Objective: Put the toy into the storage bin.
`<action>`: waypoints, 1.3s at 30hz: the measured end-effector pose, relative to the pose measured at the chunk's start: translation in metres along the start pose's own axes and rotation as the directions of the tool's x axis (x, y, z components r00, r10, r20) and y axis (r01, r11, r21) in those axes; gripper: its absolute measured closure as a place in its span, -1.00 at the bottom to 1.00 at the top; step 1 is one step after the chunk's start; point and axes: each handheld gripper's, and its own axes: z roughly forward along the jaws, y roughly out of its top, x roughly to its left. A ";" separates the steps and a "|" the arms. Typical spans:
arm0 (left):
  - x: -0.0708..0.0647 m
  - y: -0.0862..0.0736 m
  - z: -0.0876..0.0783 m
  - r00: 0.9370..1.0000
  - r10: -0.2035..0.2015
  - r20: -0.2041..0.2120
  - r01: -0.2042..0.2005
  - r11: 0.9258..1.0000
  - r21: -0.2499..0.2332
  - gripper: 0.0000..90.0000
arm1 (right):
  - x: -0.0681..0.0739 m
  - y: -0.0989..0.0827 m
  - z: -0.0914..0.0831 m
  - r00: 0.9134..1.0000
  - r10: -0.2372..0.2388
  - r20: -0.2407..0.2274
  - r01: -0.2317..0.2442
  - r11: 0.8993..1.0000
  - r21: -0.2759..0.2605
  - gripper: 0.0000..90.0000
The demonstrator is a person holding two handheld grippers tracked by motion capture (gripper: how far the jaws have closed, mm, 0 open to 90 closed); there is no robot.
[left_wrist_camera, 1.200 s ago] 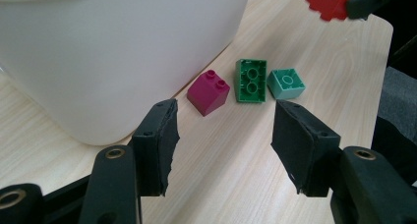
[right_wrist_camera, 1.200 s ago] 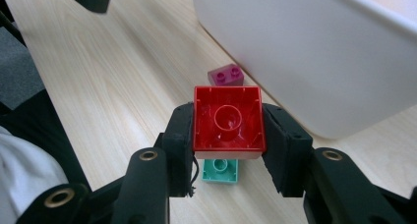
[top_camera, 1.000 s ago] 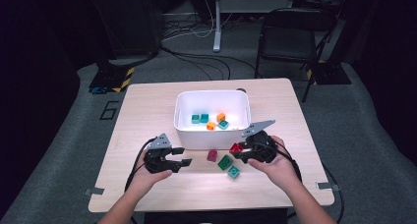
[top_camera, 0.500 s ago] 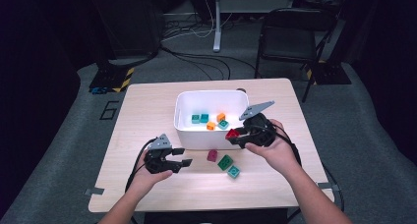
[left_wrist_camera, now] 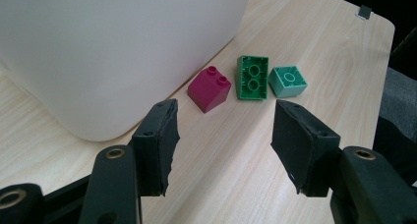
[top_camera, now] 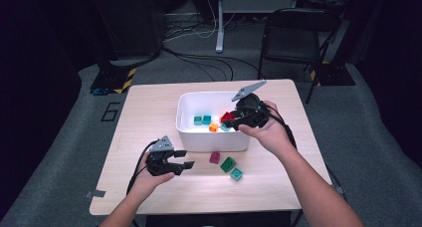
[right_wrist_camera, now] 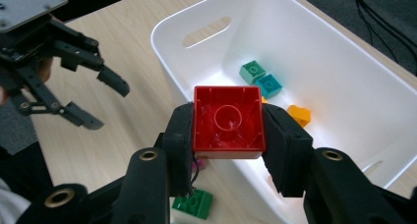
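The red block (right_wrist_camera: 229, 121) sits clamped between the two black fingers of the right gripper (top_camera: 234, 119), its hollow underside turned toward that gripper's camera. In the high view the block (top_camera: 227, 117) hangs above the inside of the white bin (top_camera: 185, 118), near the bin's 3 o'clock wall. The right hand (top_camera: 267, 130) comes in from 5 o'clock and reaches over the bin's near right corner.

Inside the bin lie two teal blocks (top_camera: 202, 120) side by side and an orange block (top_camera: 213, 128) at about 5 o'clock from them. The right gripper view shows the same pieces below the red block: a light teal block (right_wrist_camera: 253, 71), a darker teal one (right_wrist_camera: 268, 85) touching it, and the orange block (right_wrist_camera: 299, 115) near the far wall.

On the desk (top_camera: 144, 117), just outside the bin's near wall, lie three more pieces: a magenta block (top_camera: 215, 157), a green block (top_camera: 228, 164) at 4 o'clock from it, and a mint block (top_camera: 237, 174) just past that. In the left gripper view the magenta block (left_wrist_camera: 210, 89) stands studs up, while the green block (left_wrist_camera: 253, 77) and the mint block (left_wrist_camera: 288, 81) lie with their hollow undersides showing and touch each other.

The left gripper (top_camera: 182, 159) rests low over the desk at 8 o'clock from the bin, held by the left hand (top_camera: 149, 174). Its fingers (left_wrist_camera: 158, 140) stand wide apart with nothing between them, pointing toward the three loose blocks.
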 end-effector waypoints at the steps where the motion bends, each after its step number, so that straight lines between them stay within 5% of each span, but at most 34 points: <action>1: 0.000 0.000 0.000 1.000 0.000 0.001 0.000 1.000 0.000 -0.04 | 0.000 0.000 0.000 1.000 0.000 0.000 0.000 1.000 0.000 0.29; 5: 0.000 0.000 0.000 1.000 -0.003 -0.001 0.003 1.000 -0.002 -0.04 | -0.007 0.010 0.007 1.000 0.029 -0.003 -0.029 1.000 -0.012 0.29; 19: 0.000 -0.002 0.003 1.000 0.002 0.001 -0.002 1.000 0.011 -0.04 | -0.016 0.044 0.045 1.000 -0.022 0.022 0.022 1.000 -0.009 0.29; 39: 0.001 -0.006 0.004 1.000 -0.016 0.012 0.016 1.000 0.017 -0.03 | -0.044 0.047 0.125 1.000 0.018 0.014 -0.018 1.000 0.020 0.29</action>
